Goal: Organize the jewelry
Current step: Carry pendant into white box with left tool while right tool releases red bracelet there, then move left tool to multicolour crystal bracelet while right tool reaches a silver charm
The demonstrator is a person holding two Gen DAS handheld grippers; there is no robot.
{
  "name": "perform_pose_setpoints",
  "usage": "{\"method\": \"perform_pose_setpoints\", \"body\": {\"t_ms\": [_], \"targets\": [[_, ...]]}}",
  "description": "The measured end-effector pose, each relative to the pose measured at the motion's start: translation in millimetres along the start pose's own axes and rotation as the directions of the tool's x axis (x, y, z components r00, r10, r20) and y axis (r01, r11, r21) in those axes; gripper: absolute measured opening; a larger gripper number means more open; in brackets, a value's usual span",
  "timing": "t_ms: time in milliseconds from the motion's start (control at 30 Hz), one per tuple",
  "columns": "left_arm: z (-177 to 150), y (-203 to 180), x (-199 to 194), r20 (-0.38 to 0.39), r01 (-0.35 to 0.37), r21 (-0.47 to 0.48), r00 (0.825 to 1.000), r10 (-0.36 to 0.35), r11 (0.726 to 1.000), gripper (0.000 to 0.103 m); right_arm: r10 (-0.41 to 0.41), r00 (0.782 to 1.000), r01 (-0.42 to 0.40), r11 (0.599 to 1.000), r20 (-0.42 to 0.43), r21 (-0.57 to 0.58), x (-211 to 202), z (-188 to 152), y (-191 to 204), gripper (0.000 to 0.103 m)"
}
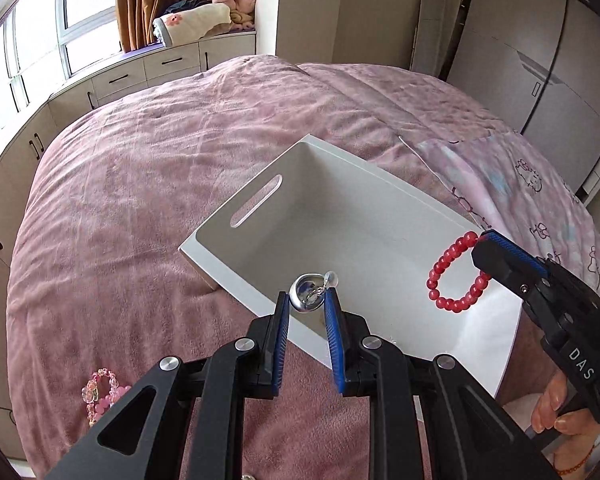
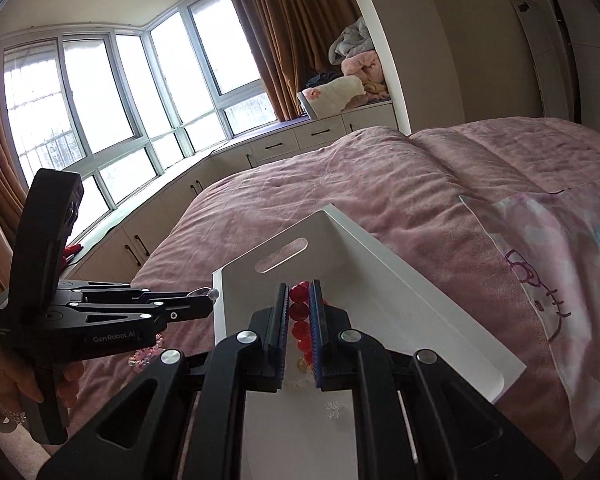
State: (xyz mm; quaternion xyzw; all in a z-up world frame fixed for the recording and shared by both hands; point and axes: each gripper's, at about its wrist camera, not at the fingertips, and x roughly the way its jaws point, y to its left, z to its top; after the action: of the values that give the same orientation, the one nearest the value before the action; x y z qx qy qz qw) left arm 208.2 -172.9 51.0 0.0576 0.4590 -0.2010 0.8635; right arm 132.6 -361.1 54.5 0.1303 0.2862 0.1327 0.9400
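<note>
While carried: both pieces hang over the white tray (image 1: 380,216) on the bed (image 1: 140,168).
Left gripper (image 1: 306,304): jaws pinching a silver earring (image 1: 305,297).
Right gripper (image 2: 299,300): jaws pinching a red bead bracelet (image 1: 454,274).
Next: lower each, release inside the tray.

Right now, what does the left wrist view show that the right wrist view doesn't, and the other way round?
Left wrist view only: the silver earring between the left claw's fingers, the whole red bracelet hanging from the right claw, and the full pink bracelet on the bedspread.

Right wrist view only: a small clear snowflake piece lying in the tray, and the left claw seen from the side.

Both: the white tray on the pink bedspread, red beads, windows and cabinets.
</note>
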Motion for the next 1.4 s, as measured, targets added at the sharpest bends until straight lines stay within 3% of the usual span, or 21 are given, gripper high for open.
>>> {"method": "perform_pose_setpoints", "body": {"t_ms": [133, 233, 500, 567, 600, 633, 767, 967, 1033, 1200, 1300, 1400], "targets": [[9, -3, 27, -0.045, -0.005, 0.009, 0.999, 0.006, 1.000, 0.023, -0.017, 0.998, 0.017, 1.000, -0.058, 0.004, 15, -8, -4, 0.011], [11, -7, 37, -0.057, -0.018, 0.035, 0.998, 0.019, 0.999, 0.024, -0.015, 0.998, 0.015, 1.000, -0.055, -0.013, 17, -10, 1, 0.012], [18, 1, 23, 0.010, -0.043, 0.032, 0.999, 0.042, 0.999, 0.048, -0.030, 0.999, 0.029, 0.999, -0.039, -0.047, 19, -11, 10, 0.013], [17, 10, 7, 0.059, -0.055, 0.017, 0.997, 0.054, 0.998, 0.056, -0.018, 1.000, 0.017, 0.998, -0.008, -0.057, 16, -10, 12, 0.026], [14, 15, -3, 0.086, -0.064, 0.006, 0.994, 0.063, 0.998, 0.059, -0.015, 1.000, 0.016, 0.998, 0.013, -0.065, 13, -10, 15, 0.043], [12, 22, -13, 0.112, -0.074, -0.009, 0.991, 0.074, 0.997, 0.068, -0.010, 0.999, 0.012, 0.997, 0.038, -0.074, 10, -10, 19, 0.052], [-13, 56, -50, 0.186, -0.127, -0.070, 0.973, 0.138, 0.989, 0.085, 0.069, 0.993, -0.056, 0.991, 0.101, -0.119, 0, -10, 35, 0.052], [-71, 118, -72, 0.165, -0.204, -0.178, 0.958, 0.233, 0.963, 0.089, 0.211, 0.971, -0.175, 0.948, 0.112, -0.266, -5, -16, 79, 0.065], [-91, 138, -73, 0.148, -0.233, -0.219, 0.952, 0.268, 0.948, 0.089, 0.265, 0.961, -0.231, 0.925, 0.078, -0.302, -3, -22, 95, 0.072], [-138, 179, -67, 0.111, -0.260, -0.311, 0.945, 0.307, 0.914, 0.089, 0.332, 0.938, -0.344, 0.877, -0.097, -0.336, 23, -44, 137, 0.073], [-167, 195, -57, 0.087, -0.270, -0.347, 0.944, 0.318, 0.898, 0.089, 0.304, 0.924, -0.371, 0.859, -0.231, -0.352, 48, -64, 159, 0.071], [-185, 211, -46, 0.057, -0.251, -0.380, 0.954, 0.293, 0.890, 0.089, 0.213, 0.897, -0.367, 0.848, -0.387, -0.383, 78, -89, 175, 0.065]]}}
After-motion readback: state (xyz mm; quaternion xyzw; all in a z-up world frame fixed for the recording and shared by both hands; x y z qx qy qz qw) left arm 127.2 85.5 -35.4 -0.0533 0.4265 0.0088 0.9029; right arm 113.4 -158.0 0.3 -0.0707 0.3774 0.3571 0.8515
